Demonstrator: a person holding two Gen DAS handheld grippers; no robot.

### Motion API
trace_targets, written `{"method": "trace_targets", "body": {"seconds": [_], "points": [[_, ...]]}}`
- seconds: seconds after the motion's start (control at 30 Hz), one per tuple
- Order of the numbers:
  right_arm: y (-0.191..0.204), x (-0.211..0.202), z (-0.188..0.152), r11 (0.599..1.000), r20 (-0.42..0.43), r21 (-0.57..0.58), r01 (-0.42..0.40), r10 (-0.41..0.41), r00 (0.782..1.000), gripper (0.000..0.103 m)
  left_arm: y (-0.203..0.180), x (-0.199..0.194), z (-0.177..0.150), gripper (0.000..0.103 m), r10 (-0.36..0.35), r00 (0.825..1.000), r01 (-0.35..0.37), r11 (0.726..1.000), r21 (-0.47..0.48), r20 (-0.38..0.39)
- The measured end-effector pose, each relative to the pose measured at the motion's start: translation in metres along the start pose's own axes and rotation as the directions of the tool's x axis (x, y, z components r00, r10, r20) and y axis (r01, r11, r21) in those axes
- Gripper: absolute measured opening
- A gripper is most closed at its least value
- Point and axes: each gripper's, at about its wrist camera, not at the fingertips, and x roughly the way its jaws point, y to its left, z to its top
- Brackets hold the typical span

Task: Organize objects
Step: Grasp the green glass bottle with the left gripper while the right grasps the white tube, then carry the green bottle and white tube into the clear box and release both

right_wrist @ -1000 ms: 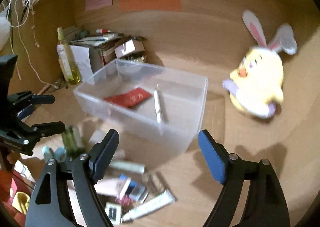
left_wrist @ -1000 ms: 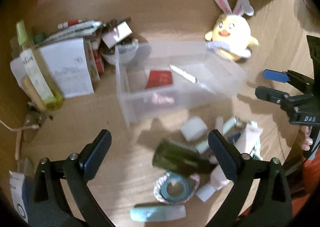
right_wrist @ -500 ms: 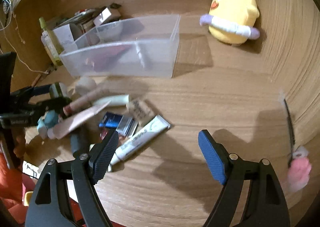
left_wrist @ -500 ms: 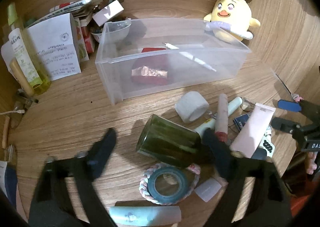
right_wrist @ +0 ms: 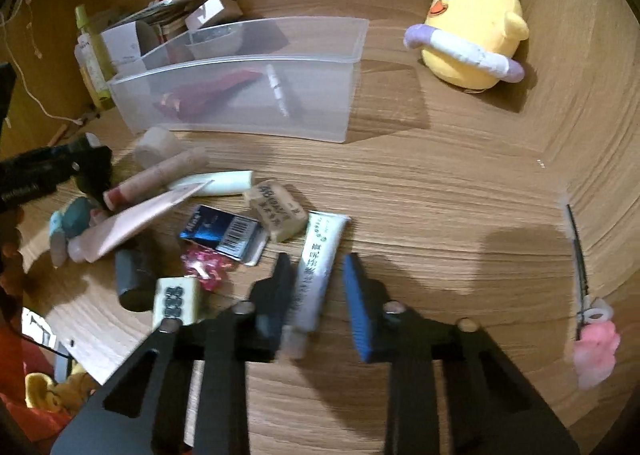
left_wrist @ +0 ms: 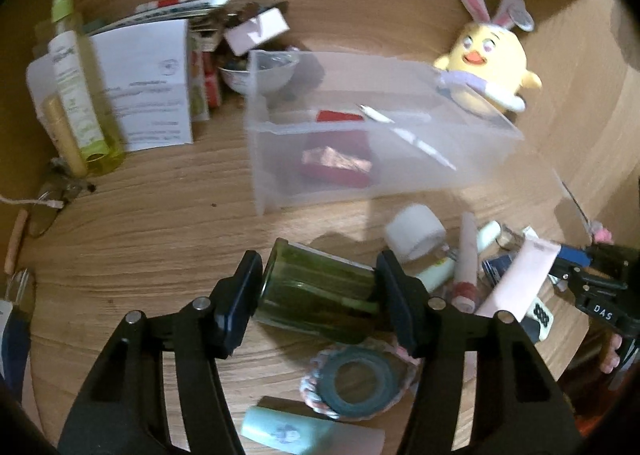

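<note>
A clear plastic bin (left_wrist: 360, 135) holds a red packet (left_wrist: 336, 163) and a white pen (left_wrist: 404, 131); it also shows in the right wrist view (right_wrist: 248, 75). My left gripper (left_wrist: 318, 295) has its jaws against both ends of a dark green glass jar (left_wrist: 316, 295) lying on the desk. My right gripper (right_wrist: 316, 287) straddles a white tube (right_wrist: 320, 259), jaws partly closed, with a gap on the right side. Loose items lie between: a white tape roll (left_wrist: 416, 231), a pink tube (right_wrist: 136, 223), a blue card (right_wrist: 222, 231), an eraser (right_wrist: 276, 211).
A yellow plush chick (right_wrist: 472, 35) stands at the back right. Papers, boxes and a yellow-green bottle (left_wrist: 80, 95) crowd the back left. A teal tape ring (left_wrist: 356, 379) and a mint tube (left_wrist: 288, 431) lie near my left gripper. A pink-ended comb (right_wrist: 580, 275) lies far right.
My left gripper has closed in on the green jar. My right gripper has dropped and moved left over the white tube, its jaws narrowing around it.
</note>
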Motion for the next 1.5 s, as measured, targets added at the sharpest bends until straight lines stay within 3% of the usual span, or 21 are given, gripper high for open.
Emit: {"method": "trace_targets", "body": {"seconds": [0.2,0.37,0.63,0.87,1.03,1.23,1.5], "points": [[-0.017,-0.004,0.002,0.999,0.025,0.045,0.027,-0.028,0.999,0.015,0.012,-0.015,0.011,0.059,0.019,0.998,-0.017,0.999,-0.046,0.057],[-0.024,-0.026,0.019,0.998,0.107,0.055,0.034,-0.039,0.993,0.015,0.014,-0.031,0.026,0.059,0.034,0.993,-0.028,0.998,-0.06,0.11],[-0.013,-0.055,0.07,1.0,0.266,0.012,0.01,-0.012,0.964,0.015,0.004,-0.052,0.059,0.059,0.033,0.977,-0.02,0.998,-0.061,0.21],[0.01,-0.047,0.12,0.998,0.313,-0.047,-0.05,0.063,0.948,0.015,-0.01,-0.045,0.091,0.059,0.033,0.972,-0.021,0.998,-0.055,0.231],[0.024,-0.027,0.147,0.993,0.287,-0.081,-0.083,0.103,0.952,0.015,-0.021,-0.027,0.108,0.059,0.037,0.979,-0.03,0.999,-0.036,0.2],[0.035,0.014,0.167,0.989,0.192,-0.113,-0.091,0.111,0.975,0.015,-0.032,0.01,0.121,0.059,0.024,0.993,-0.024,1.0,-0.005,0.112],[0.043,0.066,0.169,0.984,0.047,-0.178,-0.03,0.039,0.998,0.015,-0.037,0.065,0.124,0.059,0.001,0.999,-0.001,1.0,0.009,-0.049]]}}
